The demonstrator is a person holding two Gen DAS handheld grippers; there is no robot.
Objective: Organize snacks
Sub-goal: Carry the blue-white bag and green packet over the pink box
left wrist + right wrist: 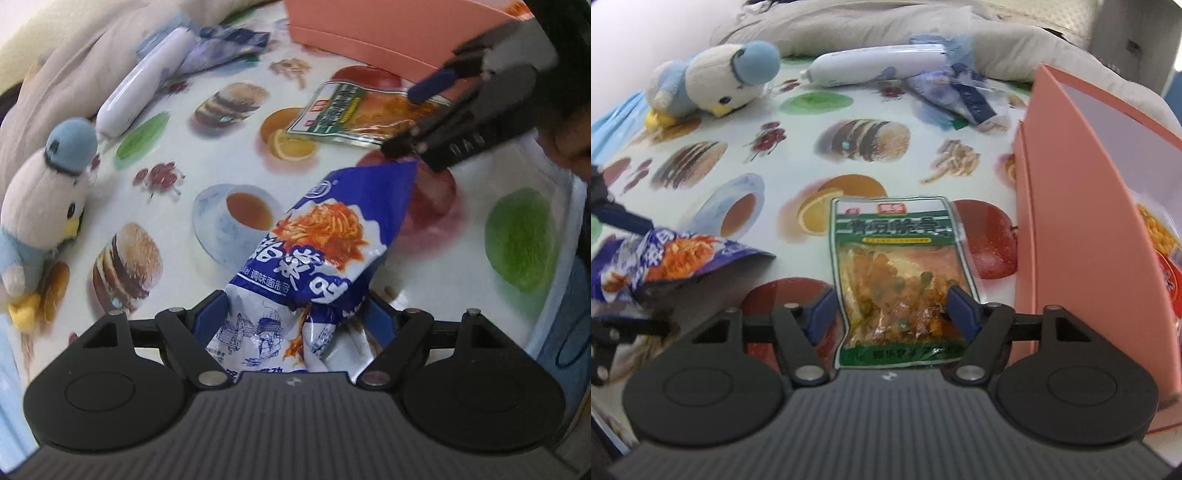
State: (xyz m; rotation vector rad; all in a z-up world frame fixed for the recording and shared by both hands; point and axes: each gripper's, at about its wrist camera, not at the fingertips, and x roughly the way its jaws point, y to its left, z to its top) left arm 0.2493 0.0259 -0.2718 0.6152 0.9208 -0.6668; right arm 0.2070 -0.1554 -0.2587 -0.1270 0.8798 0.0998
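A blue and white snack bag [325, 236] lies crumpled between my left gripper's [295, 317] blue pads. The jaws stand wide at its sides without pinching it, and its far tip points at the right gripper. From the right wrist view the bag [672, 258] shows at the left, beside one left finger [624, 219]. A green snack packet [897, 273] lies flat on the food-print tablecloth [783, 147]. My right gripper [892, 310] is open and straddles its near half. The left wrist view shows the right gripper [413, 118] over the packet [347, 110]. The pink box [1071, 221] stands just right of the packet, with snacks inside.
A plush bird [713, 81] lies at the far left of the table. A white tube [875, 64] and a blue-purple wrapper [956, 92] lie at the back by beige bedding [886, 22]. The table's edge [554, 280] runs close on the right of the blue bag.
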